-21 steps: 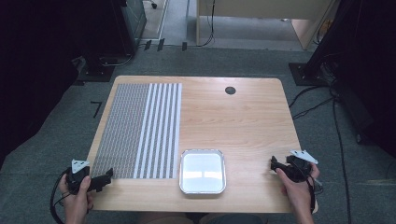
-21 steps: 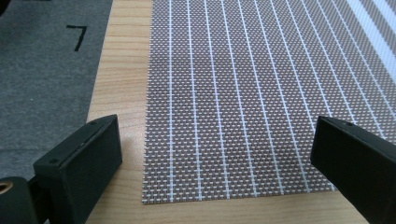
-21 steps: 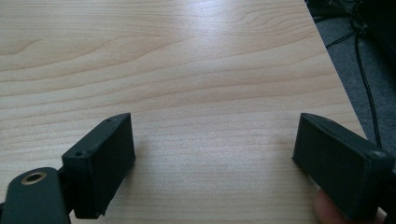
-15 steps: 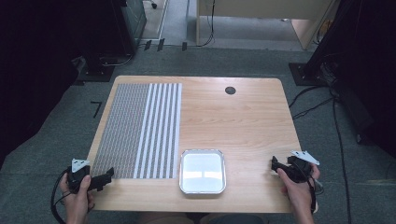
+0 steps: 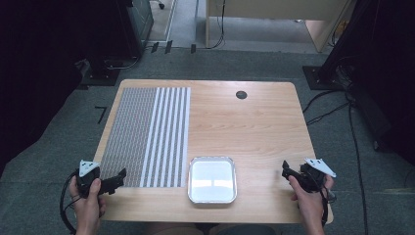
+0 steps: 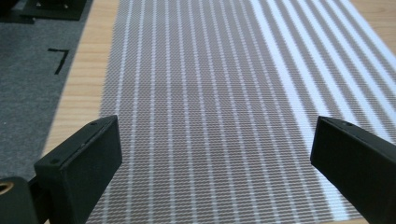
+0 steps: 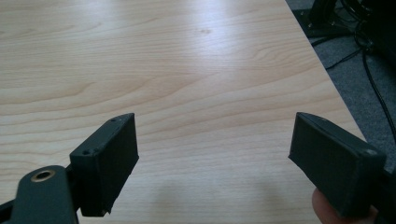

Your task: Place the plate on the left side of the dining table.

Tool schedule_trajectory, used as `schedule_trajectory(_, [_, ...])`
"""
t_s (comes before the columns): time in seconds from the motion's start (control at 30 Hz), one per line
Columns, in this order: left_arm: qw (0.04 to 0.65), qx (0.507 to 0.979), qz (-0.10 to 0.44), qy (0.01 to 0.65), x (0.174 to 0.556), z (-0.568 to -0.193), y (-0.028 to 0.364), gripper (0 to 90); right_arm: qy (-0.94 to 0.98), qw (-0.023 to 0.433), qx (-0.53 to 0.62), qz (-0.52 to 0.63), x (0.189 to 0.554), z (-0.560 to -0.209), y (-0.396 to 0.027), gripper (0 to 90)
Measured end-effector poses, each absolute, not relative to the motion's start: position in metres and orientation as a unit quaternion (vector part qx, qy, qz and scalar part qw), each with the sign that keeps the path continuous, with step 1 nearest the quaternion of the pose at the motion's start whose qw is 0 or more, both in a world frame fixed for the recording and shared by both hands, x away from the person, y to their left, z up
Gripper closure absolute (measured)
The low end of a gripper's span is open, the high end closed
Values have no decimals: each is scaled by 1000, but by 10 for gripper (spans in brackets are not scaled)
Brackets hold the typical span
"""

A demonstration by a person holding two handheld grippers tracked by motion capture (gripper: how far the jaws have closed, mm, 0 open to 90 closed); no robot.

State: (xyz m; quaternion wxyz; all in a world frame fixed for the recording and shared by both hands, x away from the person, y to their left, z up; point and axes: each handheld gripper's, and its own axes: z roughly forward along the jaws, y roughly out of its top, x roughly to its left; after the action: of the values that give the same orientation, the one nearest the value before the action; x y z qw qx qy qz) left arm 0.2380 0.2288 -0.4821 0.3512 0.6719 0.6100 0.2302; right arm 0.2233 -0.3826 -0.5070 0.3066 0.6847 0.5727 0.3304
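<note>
Nearest, at the table's (image 5: 254,122) front corners: left gripper (image 5: 119,175) and right gripper (image 5: 285,171), jaws spread wide, nothing between them; left one just over the striped mat's (image 5: 147,132) near edge; between both, a foil tray (image 5: 212,179) beside the mat; farther off, a dark round hole (image 5: 241,94).

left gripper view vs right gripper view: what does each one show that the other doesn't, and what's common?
Left gripper view alone: the striped woven placemat runs ahead under the open jaws of the left gripper, with grey carpet and a black tape mark past the table's edge. Right gripper view alone: bare wood ahead of the right gripper, black cables on the floor, and a fingertip at the bottom edge. Shared: the wooden table, and a pair of black jaws standing wide apart with nothing between them.
</note>
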Motion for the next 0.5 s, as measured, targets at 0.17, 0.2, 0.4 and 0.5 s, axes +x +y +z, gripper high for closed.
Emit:
schedule_trajectory(0.17, [358, 680, 225, 598, 240, -479, 214, 19, 585, 324, 671, 321, 222, -501, -366, 153])
schedule_trajectory(0.2, [359, 682, 225, 596, 240, -479, 212, 19, 586, 323, 669, 324, 222, -500, -363, 154])
schedule_trajectory(0.4, [362, 691, 221, 586, 241, -477, 197, 19, 597, 313, 657, 338, 222, -498, -344, 159])
schedule_trajectory(0.5, [362, 693, 218, 585, 241, -477, 190, 19, 605, 308, 649, 343, 222, -499, -335, 159])
